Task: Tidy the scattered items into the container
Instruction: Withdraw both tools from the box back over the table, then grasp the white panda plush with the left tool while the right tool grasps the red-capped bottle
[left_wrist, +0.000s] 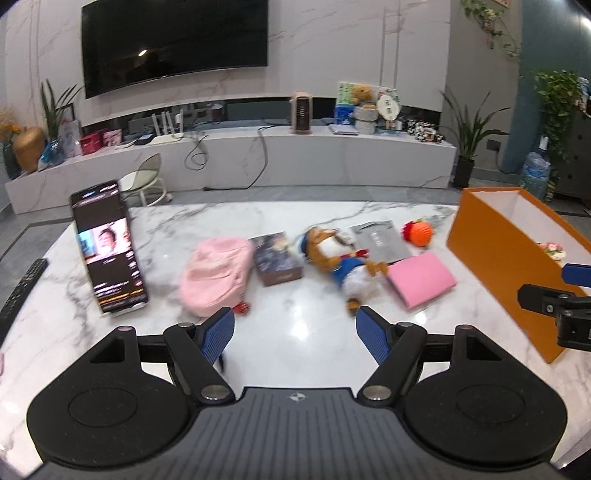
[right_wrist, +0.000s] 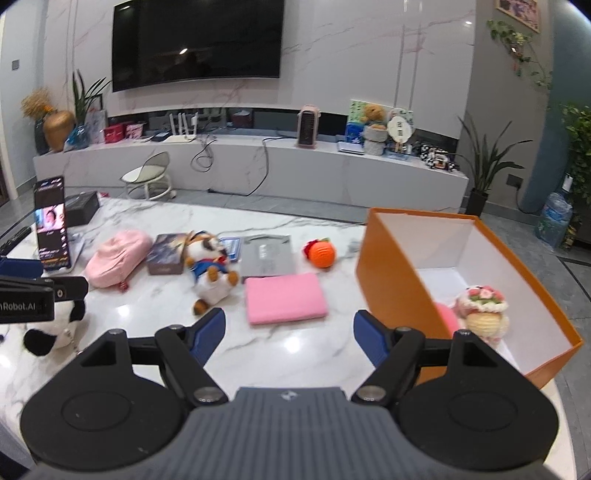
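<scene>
**Both claws empty, soft goods ahead, box to the right**

Our left gripper and right gripper both hover over the marble table with jaws spread wide, nothing between them.

Just ahead of the right claw lies the pink folded cloth: light, limp, flat. We judge a pinch at its near edge best; it may sag or unfold.

Ahead and slightly left of it is the plush duck: soft, squashy, easy to take by the body.

Farther ahead lie the grey flat packet, probably slick and hard to lift off the table, and the orange ball, apt to roll.

Left of both claws' line: pink pouch and dark box, stiff, graspable across its sides.

The orange container stands to the right claw's right and holds a crocheted doll; several items lie outside it.
</scene>
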